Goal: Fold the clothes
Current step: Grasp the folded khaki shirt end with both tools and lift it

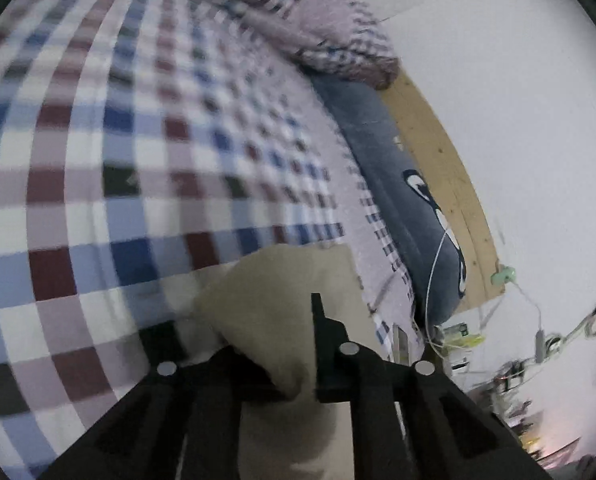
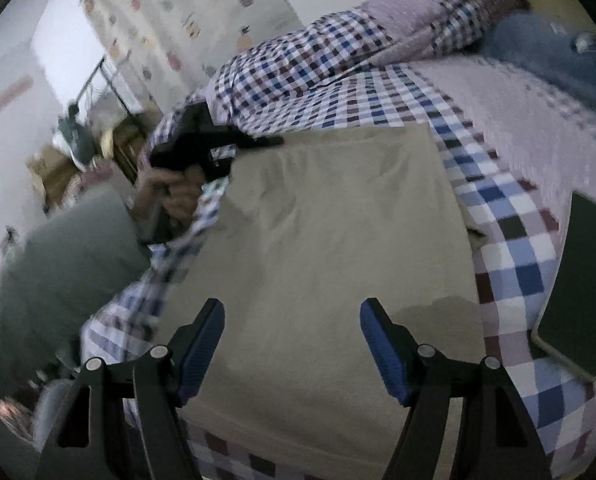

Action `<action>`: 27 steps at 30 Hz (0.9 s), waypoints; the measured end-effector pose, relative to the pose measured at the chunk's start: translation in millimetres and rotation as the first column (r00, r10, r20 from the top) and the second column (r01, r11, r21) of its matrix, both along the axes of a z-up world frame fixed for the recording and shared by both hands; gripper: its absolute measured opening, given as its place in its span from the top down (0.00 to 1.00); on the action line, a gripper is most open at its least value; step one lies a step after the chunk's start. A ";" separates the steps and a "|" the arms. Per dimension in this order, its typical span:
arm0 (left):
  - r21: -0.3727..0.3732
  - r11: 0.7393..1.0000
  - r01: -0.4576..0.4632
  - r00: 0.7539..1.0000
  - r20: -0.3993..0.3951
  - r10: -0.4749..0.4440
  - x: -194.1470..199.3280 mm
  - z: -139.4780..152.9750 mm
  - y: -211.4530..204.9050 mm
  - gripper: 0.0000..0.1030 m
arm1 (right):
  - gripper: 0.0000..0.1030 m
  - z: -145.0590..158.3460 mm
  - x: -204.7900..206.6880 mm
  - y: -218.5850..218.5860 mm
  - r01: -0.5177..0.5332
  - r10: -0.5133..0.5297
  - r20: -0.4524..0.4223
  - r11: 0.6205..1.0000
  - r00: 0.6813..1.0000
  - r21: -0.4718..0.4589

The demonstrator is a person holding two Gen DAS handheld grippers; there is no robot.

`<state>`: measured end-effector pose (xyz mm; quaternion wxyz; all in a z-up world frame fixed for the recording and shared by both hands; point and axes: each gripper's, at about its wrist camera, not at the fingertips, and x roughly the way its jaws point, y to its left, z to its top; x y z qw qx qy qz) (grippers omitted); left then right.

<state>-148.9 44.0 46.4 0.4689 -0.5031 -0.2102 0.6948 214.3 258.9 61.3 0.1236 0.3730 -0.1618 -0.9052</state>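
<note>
A beige garment (image 2: 329, 220) lies spread flat on the checked bed sheet (image 2: 509, 256). My right gripper (image 2: 292, 312) hovers open over its near edge, with the blue pads (image 2: 202, 344) wide apart and nothing between them. In the left wrist view, a bunched corner of the beige garment (image 1: 282, 292) is pinched in my left gripper (image 1: 286, 364), which is shut on it. The right wrist view shows the left gripper (image 2: 218, 140) in a person's hand (image 2: 174, 192) at the garment's far left corner.
A rolled checked quilt (image 2: 337, 48) and a blue pillow (image 1: 397, 184) lie at the head of the bed, against a wooden headboard (image 1: 441, 152). A dark flat tablet (image 2: 577, 280) lies on the sheet to the right. A grey sleeve (image 2: 70, 248) is at the left.
</note>
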 end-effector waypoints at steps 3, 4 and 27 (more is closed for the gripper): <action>-0.037 0.999 0.023 0.996 -0.090 -0.027 27.2 41.5 10.6 0.93 | 0.28 8.0 5.4 -26.2 -0.007 0.011 -0.033 0.992 0.999 0.123; -0.050 0.998 0.029 0.992 -0.118 -0.035 36.8 55.9 14.3 0.93 | 0.28 11.7 8.3 -36.8 0.001 0.008 -0.053 0.988 0.999 0.156; -0.050 0.958 -0.283 0.947 -0.173 0.270 108.7 158.7 -89.7 0.95 | 0.28 -35.1 -49.3 -281.8 0.339 -0.176 -0.290 0.522 0.941 0.783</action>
